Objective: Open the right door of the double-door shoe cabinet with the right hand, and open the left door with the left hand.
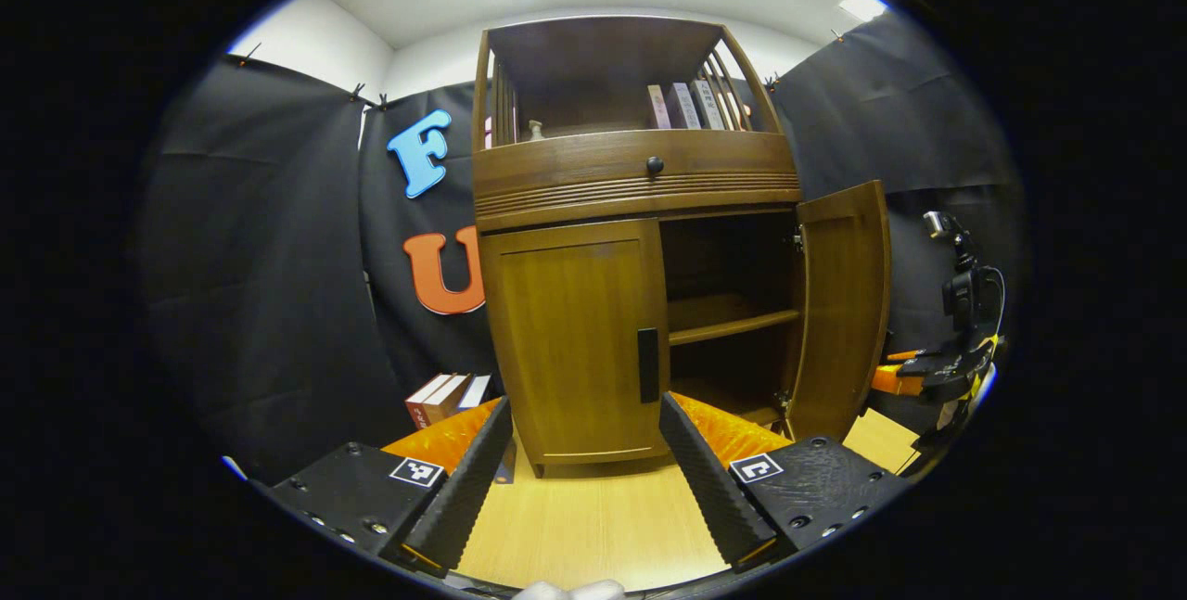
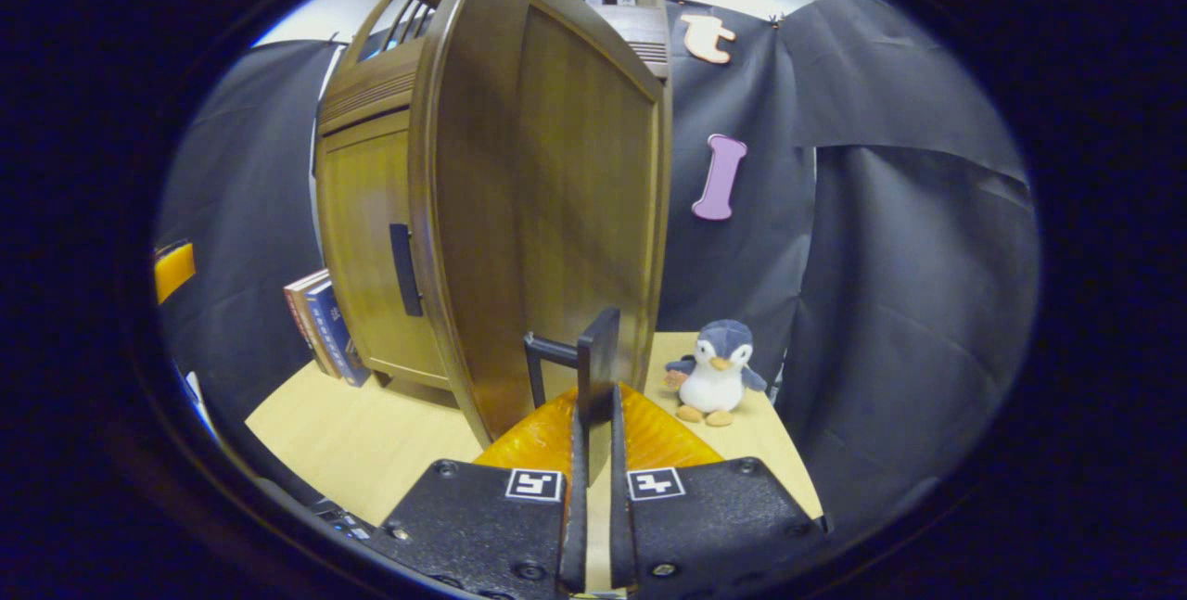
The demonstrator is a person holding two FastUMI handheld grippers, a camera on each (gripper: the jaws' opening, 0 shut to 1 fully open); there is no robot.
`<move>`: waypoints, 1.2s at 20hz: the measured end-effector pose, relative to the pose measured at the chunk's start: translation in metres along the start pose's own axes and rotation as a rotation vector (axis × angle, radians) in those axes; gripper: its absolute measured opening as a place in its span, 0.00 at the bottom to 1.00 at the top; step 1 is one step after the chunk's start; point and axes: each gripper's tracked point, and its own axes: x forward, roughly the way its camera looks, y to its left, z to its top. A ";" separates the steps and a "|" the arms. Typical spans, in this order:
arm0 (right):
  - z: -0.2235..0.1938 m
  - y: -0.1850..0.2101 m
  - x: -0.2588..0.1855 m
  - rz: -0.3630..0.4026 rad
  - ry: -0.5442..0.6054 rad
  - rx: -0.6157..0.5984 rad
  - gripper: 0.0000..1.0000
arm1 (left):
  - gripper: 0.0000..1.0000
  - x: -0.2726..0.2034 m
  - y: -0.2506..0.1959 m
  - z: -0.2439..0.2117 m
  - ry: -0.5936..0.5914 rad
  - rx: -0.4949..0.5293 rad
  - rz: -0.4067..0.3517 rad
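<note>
The wooden shoe cabinet (image 1: 640, 183) stands straight ahead in the left gripper view. Its left door (image 1: 575, 340) is closed, with a black handle (image 1: 648, 364) at its inner edge. The right door (image 1: 839, 303) is swung wide, baring the inner shelf (image 1: 733, 322). My left gripper (image 1: 584, 407) is open, low in front of the left door and apart from it. In the right gripper view my right gripper (image 2: 593, 401) is shut on the right door's handle (image 2: 598, 350), with the open right door (image 2: 547, 192) standing edge-on before it. The right gripper (image 1: 937, 368) also appears beyond the open door.
Books (image 1: 445, 394) lean on the floor left of the cabinet, and more books (image 1: 691, 106) stand on its top shelf. A plush penguin (image 2: 714, 373) sits on the light wooden floor (image 1: 593, 517) right of the cabinet. Black cloth walls (image 2: 909, 303) close in all around.
</note>
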 end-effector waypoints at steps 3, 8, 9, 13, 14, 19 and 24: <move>-0.001 -0.022 -0.005 -0.024 0.005 -0.005 0.08 | 0.96 0.009 -0.015 0.001 -0.004 0.003 -0.023; -0.002 -0.055 -0.005 -0.029 0.017 0.021 0.04 | 0.96 0.021 -0.044 0.003 -0.004 -0.017 -0.051; -0.002 -0.057 -0.005 -0.012 0.020 0.025 0.04 | 0.96 0.022 -0.050 0.005 -0.005 -0.019 -0.055; -0.002 -0.080 0.000 0.043 0.027 0.042 0.03 | 0.96 0.027 -0.068 0.005 -0.003 -0.015 -0.052; -0.002 -0.086 0.001 0.059 0.030 0.057 0.04 | 0.96 0.028 -0.072 0.005 -0.003 -0.015 -0.048; -0.001 -0.103 0.004 0.156 0.046 0.005 0.04 | 0.96 0.031 -0.089 0.005 0.006 -0.023 -0.008; -0.001 -0.109 0.006 0.245 0.073 -0.057 0.04 | 0.96 0.028 -0.102 0.008 0.013 -0.032 0.043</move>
